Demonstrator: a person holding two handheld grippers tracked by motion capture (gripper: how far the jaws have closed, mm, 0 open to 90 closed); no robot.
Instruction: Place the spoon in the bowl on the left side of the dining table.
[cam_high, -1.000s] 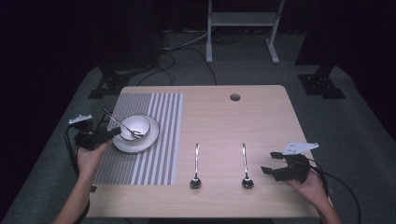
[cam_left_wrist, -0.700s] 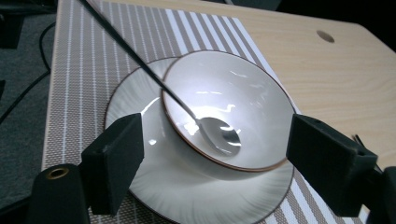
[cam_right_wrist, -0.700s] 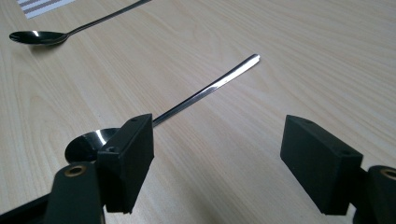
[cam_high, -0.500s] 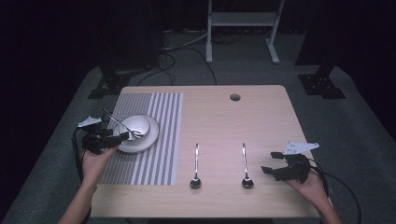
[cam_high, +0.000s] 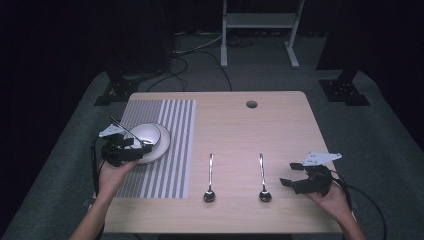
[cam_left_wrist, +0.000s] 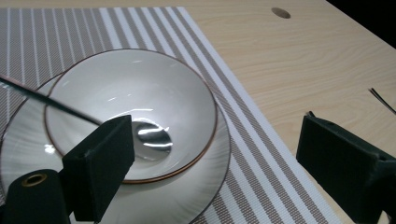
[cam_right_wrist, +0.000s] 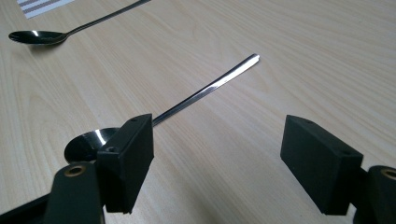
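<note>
From the high view we take the striped placemat as our landmark on the wooden surface. On its left part sits one white bowl nested on one white plate, with one spoon leaning in the bowl, its handle slanting up and away past the rim. The left claw hovers at the near-left edge of the plate, likely so that it can reach the dishes or the spoon handle. To the right of the placemat lie two more spoons, the near spoon just beside the mat's edge and the far spoon farther right, both with bowls toward the person, laid parallel as if set out for picking up. That makes three spoons in all. The right claw rests low, well right of the placemat and near the far spoon's bowl end. In the left gripper view the left claw stands wide and empty, its jaws straddling the placemat's edge, with the bowl and the spoon's bowl just behind the left jaw. In the right gripper view the right claw is also wide and holds nothing; the far spoon runs behind its left jaw, so we judge it the likely next pick, while the near spoon lies beyond, by the placemat's corner.
</note>
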